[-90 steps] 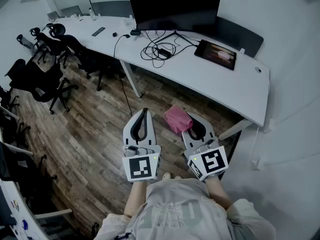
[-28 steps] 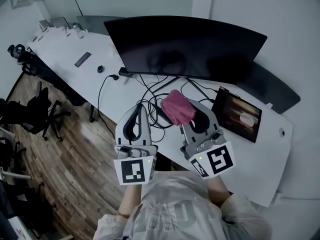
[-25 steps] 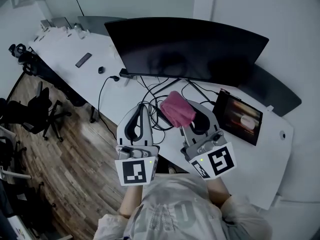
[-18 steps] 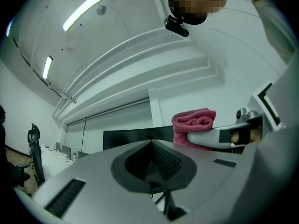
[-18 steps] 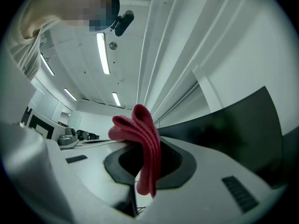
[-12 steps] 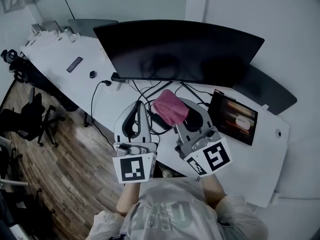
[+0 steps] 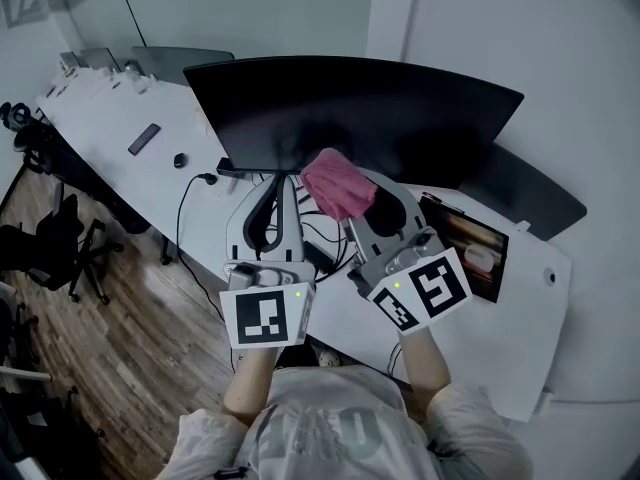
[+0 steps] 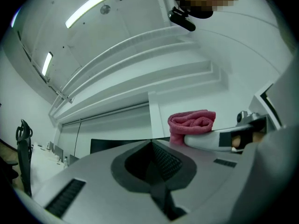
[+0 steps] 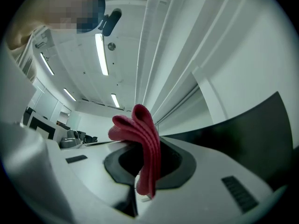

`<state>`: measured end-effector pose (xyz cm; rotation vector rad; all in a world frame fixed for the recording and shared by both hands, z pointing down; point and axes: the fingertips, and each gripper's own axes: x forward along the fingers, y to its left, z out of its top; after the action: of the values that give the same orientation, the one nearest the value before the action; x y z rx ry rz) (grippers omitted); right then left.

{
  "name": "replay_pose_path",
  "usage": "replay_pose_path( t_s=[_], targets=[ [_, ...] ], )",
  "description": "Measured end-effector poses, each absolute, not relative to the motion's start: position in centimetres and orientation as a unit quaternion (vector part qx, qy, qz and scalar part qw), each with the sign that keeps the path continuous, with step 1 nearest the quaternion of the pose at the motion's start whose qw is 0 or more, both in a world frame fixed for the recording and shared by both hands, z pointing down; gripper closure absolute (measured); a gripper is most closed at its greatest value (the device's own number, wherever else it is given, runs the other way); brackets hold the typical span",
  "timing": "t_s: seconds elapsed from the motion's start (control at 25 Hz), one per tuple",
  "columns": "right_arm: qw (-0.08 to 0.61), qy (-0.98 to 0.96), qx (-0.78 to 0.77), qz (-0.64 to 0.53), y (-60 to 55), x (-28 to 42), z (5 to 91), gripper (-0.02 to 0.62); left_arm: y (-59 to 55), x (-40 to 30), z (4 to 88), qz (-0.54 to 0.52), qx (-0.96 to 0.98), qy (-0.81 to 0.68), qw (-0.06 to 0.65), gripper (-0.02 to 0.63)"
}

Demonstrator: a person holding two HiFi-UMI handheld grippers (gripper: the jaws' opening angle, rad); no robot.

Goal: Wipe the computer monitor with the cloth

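Monitor, computer, curved, black (image 7: 350, 118): one. Stands at the back of the long white tabletop (image 7: 100, 118), screen dark.

Cloth, pink, folded (image 7: 338, 183): one. Held in front of the monitor's lower middle, overlapping the screen's bottom edge in the head view; whether it touches the glass cannot be told.

Right claw (image 7: 358, 190): one. Jaws clamped on the cloth, which bulges out past the tips towards the monitor.

Left claw (image 7: 286, 182): one. Jaws together, nothing between them; just left of the cloth, tips below the monitor's lower edge.

Marker cubes, white with black squares: two, one on each claw, on the side away from the monitor.

Tablet, dark-framed, lit screen (image 7: 470, 258): one. On the tabletop, below the monitor's right end.

Cables, black, tangled (image 7: 320, 240): several, count unclear. Under the monitor, partly behind the claws.

Flat black bar-shaped device (image 7: 143, 139): one. Left of the monitor, well apart.

Small dark mouse-like item (image 7: 180, 161): one. Between the bar and the monitor.

Office chair, black (image 7: 60, 248): one in plain sight, on the wood floor (image 7: 130, 368), far left of the monitor.
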<state>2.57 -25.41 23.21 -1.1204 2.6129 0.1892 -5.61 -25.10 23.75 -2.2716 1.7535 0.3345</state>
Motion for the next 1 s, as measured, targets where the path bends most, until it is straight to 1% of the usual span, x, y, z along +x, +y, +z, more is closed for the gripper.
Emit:
replay_pose_path(
  t_s=[0.2, 0.44, 0.64, 0.8, 1.0],
  targets=[
    [0.141, 0.901, -0.396, 0.103, -26.8, 3.7, 20.5, 0.548, -27.8, -4.1, 23.9, 0.099, -0.792, 0.590, 0.121, 0.591],
    [0.134, 0.884, -0.430, 0.126, -28.4, 7.6, 18.3, 0.548, -29.8, 0.0, 20.6, 0.147, -0.810, 0.554, 0.125, 0.591],
    [0.119, 0.846, -0.495, 0.157, -29.6, 14.9, 17.0, 0.548, -31.0, 4.9, 20.4, 0.151, -0.832, 0.520, 0.121, 0.591],
    [0.107, 0.799, -0.562, 0.186, -30.2, 22.3, 15.7, 0.548, -32.1, 10.5, 20.1, 0.139, -0.857, 0.479, 0.130, 0.591],
    [0.102, 0.743, -0.630, 0.202, -31.7, 30.8, 14.1, 0.548, -33.8, 17.3, 20.2, 0.139, -0.885, 0.429, 0.119, 0.591]
  ],
)
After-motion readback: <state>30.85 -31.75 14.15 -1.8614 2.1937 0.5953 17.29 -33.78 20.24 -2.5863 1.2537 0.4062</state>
